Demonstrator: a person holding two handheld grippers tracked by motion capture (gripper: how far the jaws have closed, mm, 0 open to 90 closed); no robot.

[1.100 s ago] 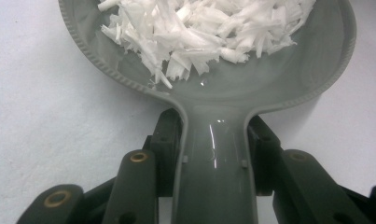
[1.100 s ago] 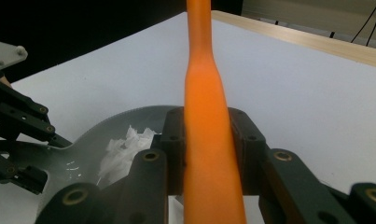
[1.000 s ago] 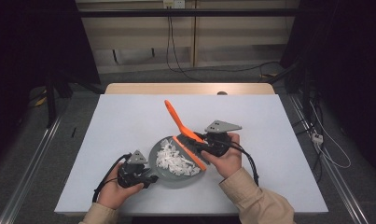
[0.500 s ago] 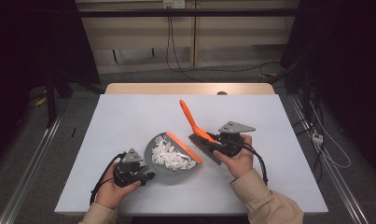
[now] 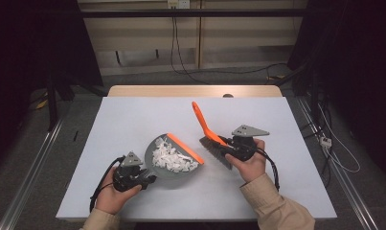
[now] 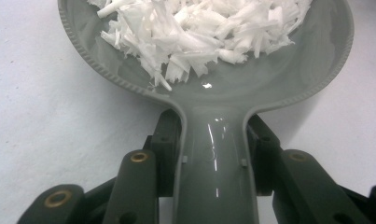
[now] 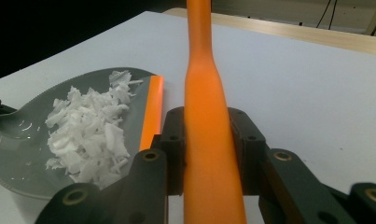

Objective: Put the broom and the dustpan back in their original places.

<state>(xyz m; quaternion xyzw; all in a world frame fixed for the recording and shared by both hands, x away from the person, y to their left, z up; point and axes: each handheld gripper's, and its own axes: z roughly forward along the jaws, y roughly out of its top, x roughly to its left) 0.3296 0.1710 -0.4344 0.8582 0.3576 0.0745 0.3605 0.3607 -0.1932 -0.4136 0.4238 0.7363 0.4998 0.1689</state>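
Observation:
A grey dustpan (image 5: 181,176) with an orange lip (image 5: 185,148) lies on the white table, holding a heap of white paper shreds (image 5: 171,157). My left gripper (image 5: 145,179) is at the front left, shut on the dustpan's handle (image 6: 216,158), with a jaw pressed on each side. The shreds (image 6: 199,32) fill the pan ahead. To the right of the pan, my right gripper (image 5: 227,146) is shut on the orange handle of a brush (image 5: 207,127). The handle (image 7: 209,116) slants up and away, and the dark bristles (image 5: 214,149) are down by the table beside the lip (image 7: 153,112).
The white table (image 5: 133,115) has a wooden strip (image 5: 190,91) along its far edge. Cables trail from both grippers toward the front edge. More cables lie on the floor to the right of the table (image 5: 324,141).
My right gripper has carried the brush to the right, off the dustpan's lip, and a little lower. The left gripper and the dustpan have stayed put.

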